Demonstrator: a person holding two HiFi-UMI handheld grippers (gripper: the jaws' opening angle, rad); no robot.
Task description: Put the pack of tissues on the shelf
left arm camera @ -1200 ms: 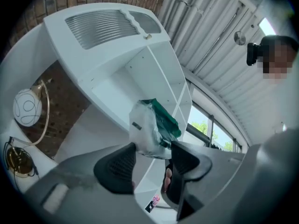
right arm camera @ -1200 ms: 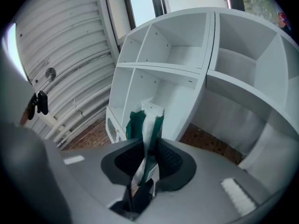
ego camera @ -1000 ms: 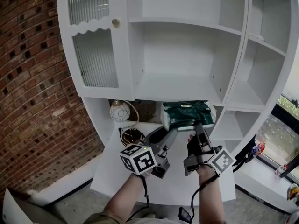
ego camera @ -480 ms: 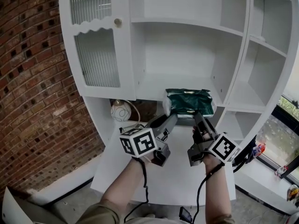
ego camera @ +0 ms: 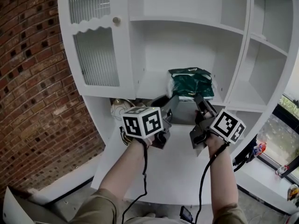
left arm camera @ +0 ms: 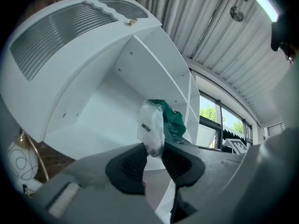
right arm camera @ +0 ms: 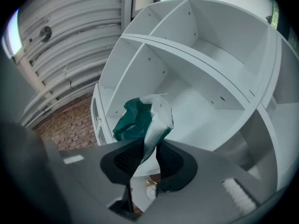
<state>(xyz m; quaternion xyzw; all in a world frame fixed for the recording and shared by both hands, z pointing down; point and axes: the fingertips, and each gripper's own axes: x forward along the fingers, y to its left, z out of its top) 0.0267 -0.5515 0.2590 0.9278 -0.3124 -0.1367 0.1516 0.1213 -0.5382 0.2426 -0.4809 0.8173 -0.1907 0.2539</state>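
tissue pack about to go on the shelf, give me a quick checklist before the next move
1. Left gripper on the pack of tissues: ok. It is shut on the clear wrapper end, and its jaws have just been closing on it.
2. Right gripper on the pack: ok. It is shut on the opposite wrapper end.
3. Middle shelf free where the pack would land: ok, bare white board.
4. Pack's underside clears the shelf's front edge: cannot tell from these views.
5. Grip secure for the push in: cannot tell. Only thin wrapper is pinched, not the pack's body.
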